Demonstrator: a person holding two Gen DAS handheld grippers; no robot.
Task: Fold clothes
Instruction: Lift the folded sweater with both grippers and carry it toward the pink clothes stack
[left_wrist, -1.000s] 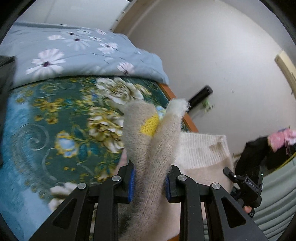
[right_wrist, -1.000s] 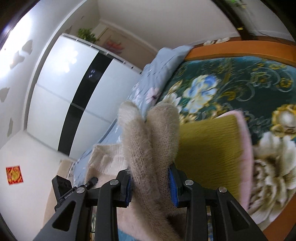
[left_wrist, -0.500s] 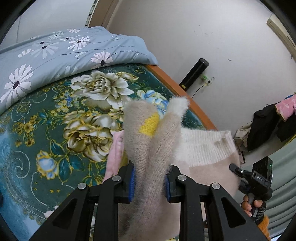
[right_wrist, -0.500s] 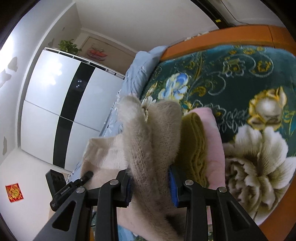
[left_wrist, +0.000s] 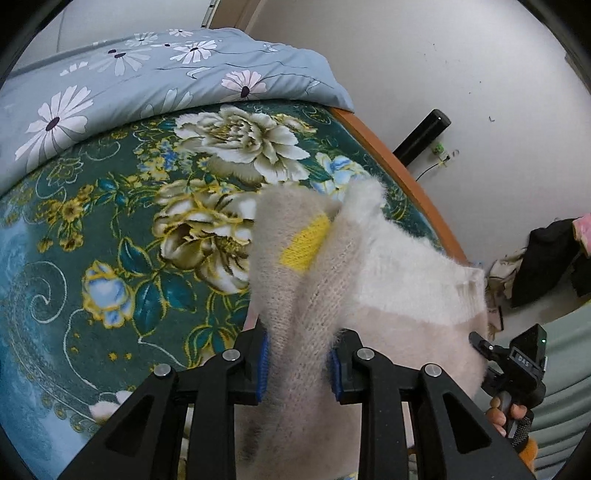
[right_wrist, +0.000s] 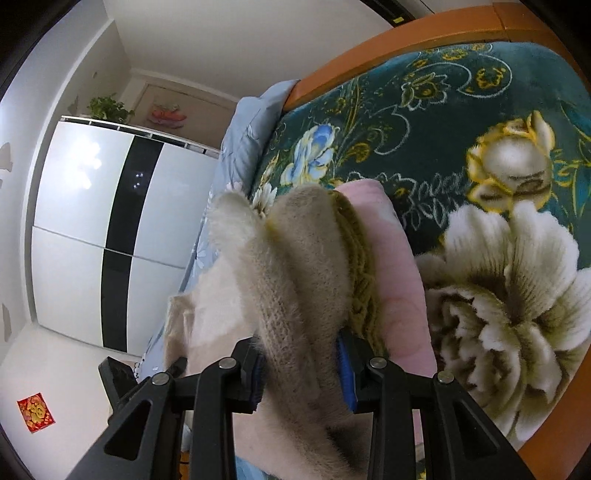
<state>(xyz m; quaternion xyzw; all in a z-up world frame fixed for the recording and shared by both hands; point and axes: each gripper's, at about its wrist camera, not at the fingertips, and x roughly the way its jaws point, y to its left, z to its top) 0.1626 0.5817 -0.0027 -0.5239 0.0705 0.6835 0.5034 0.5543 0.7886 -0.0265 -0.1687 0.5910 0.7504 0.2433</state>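
A fuzzy beige and cream sweater (left_wrist: 388, 280) with a yellow patch is stretched between both grippers above the bed. My left gripper (left_wrist: 299, 363) is shut on a bunched fold of it. My right gripper (right_wrist: 303, 369) is shut on another fold of the same sweater (right_wrist: 295, 280). Right beside it lie a folded olive knit (right_wrist: 360, 266) and a folded pink garment (right_wrist: 391, 266) on the floral blanket (right_wrist: 443, 129). The right gripper's body (left_wrist: 517, 365) shows at the lower right of the left wrist view.
The bed has a dark green floral blanket (left_wrist: 110, 221) and a grey-blue daisy quilt (left_wrist: 129, 74) at its far end. An orange wooden bed frame (left_wrist: 399, 173) edges it. A white and black wardrobe (right_wrist: 96, 229) stands beyond. Dark clothes (left_wrist: 546, 262) lie by the wall.
Both grippers have carried the sweater over the bed and lower, toward the folded olive and pink pile. The grips have not changed.
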